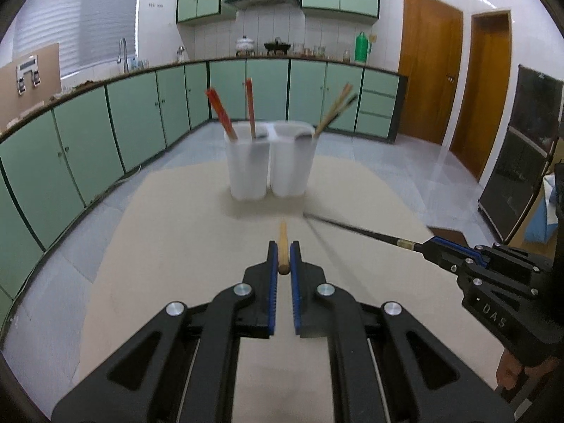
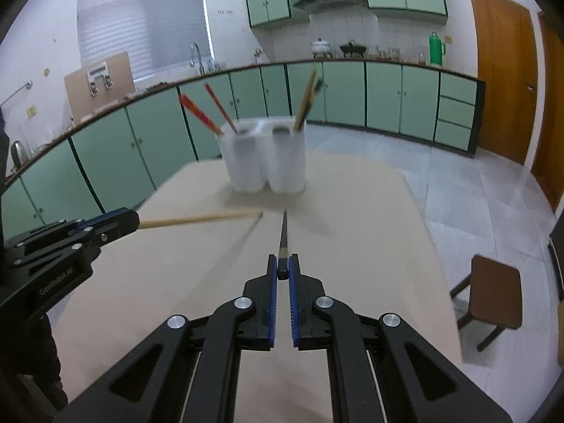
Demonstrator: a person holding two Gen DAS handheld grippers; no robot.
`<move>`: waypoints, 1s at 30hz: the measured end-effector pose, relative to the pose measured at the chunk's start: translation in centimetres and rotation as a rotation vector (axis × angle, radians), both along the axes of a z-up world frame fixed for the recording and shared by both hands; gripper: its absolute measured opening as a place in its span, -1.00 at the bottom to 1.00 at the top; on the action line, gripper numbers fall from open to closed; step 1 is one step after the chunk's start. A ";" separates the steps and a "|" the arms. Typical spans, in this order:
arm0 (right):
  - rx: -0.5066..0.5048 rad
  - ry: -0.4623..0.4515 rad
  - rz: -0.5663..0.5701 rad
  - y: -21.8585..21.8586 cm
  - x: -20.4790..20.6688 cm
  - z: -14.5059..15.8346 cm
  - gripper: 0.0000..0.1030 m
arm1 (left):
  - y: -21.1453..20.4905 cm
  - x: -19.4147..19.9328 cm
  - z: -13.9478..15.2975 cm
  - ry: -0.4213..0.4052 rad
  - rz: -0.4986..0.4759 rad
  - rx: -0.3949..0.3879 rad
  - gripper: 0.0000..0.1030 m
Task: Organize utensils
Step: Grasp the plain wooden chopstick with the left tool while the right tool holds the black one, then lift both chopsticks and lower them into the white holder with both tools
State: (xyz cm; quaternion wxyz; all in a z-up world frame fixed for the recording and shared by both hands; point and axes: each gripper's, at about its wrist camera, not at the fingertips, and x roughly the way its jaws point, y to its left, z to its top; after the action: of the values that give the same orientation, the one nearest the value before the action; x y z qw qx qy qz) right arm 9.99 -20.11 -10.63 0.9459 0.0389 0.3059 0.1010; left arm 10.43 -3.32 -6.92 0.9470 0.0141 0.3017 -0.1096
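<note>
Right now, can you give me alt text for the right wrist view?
The right gripper is shut on a dark chopstick pointing at a white two-compartment holder on the table. The left gripper enters from the left, clamping a light wooden chopstick.

- Both grippers are the same build: matte black plastic, chunky angled linkage arms with long triangular cut-outs.
- left gripper (image 1: 284, 257) has blue ribbed pads lining the inside of each finger, and round silver pivot pins at the joints.
- right gripper (image 2: 283, 269) is identical up close, same blue pads, same four silver pins.
- From the side, the right one's body reads "DAS" in pale letters, with small silver screws along the top.
- The left one's side carries small white lettering, too blurry to read properly.
</note>
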 end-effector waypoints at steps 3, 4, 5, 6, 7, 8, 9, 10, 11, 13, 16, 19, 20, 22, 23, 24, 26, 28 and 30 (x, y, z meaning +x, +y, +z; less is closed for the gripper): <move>0.014 -0.033 0.016 -0.3 0.4 1.9 -0.88 | 0.3 0.2 1.6 -0.036 -0.006 -0.005 -0.89; 0.016 -0.047 0.023 -0.4 0.5 2.7 -0.88 | 0.3 0.2 1.9 -0.044 -0.007 -0.006 -0.89; 0.017 -0.061 0.030 -0.4 0.6 3.4 -0.88 | 0.4 0.3 2.5 -0.055 -0.010 -0.008 -0.89; 0.015 -0.071 0.036 -0.5 0.6 3.9 -0.88 | 0.5 0.3 3.0 -0.065 -0.012 -0.012 -0.89; 0.011 -0.082 0.043 -0.4 0.8 4.6 -0.88 | 0.5 0.4 3.4 -0.071 -0.015 -0.015 -0.89; 0.008 -0.092 0.052 -0.4 0.9 5.2 -0.88 | 0.6 0.5 3.8 -0.078 -0.018 -0.019 -0.89; 0.007 -0.098 0.059 -0.3 1.0 5.7 -0.88 | 0.7 0.6 4.3 -0.085 -0.022 -0.022 -0.89; 0.007 -0.106 0.067 -0.2 1.1 6.2 -0.88 | 0.8 0.6 4.6 -0.089 -0.023 -0.024 -0.89; 0.010 -0.111 0.076 -0.1 1.2 6.7 -0.88 | 0.8 0.6 5.0 -0.096 -0.026 -0.027 -0.89; 0.023 -0.115 0.097 0.0 1.5 7.7 -0.88 | 0.9 0.7 5.7 -0.106 -0.034 -0.037 -0.89; 0.032 -0.115 0.120 0.1 1.9 8.9 -0.88 | 1.1 0.5 6.4 -0.116 -0.048 -0.047 -0.89; 0.048 -0.116 0.149 0.1 2.3 10.0 -0.88 | 1.1 0.5 7.1 -0.128 -0.067 -0.049 -0.89; 0.051 -0.115 0.155 0.2 2.3 10.3 -0.88 | 1.1 0.6 7.3 -0.130 -0.072 -0.050 -0.89; 0.058 -0.114 0.168 0.2 2.5 10.9 -0.88 | 1.0 0.7 7.8 -0.137 -0.085 -0.054 -0.89; 0.060 -0.115 0.173 0.2 2.6 11.2 -0.88 | 1.0 0.7 8.2 -0.143 -0.094 -0.059 -0.89; 0.062 -0.118 0.179 0.2 2.7 11.5 -0.88 | 1.0 0.7 8.4 -0.147 -0.100 -0.064 -0.89; 0.064 -0.124 0.186 0.3 2.8 12.0 -0.88 | 1.0 0.8 9.0 -0.155 -0.112 -0.074 -0.89; 0.071 -0.131 0.195 0.3 2.9 12.7 -0.88 | 0.8 0.8 9.5 -0.169 -0.121 -0.076 -0.89; 0.083 -0.137 0.203 0.3 3.1 13.3 -0.88 | 0.6 0.9 10.2 -0.189 -0.131 -0.074 -0.89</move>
State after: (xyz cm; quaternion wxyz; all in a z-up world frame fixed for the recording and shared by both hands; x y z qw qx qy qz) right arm 13.12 -19.84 2.63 0.9471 0.0399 0.2385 0.2110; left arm 11.32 -2.76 3.25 0.9619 0.0091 0.2050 -0.1807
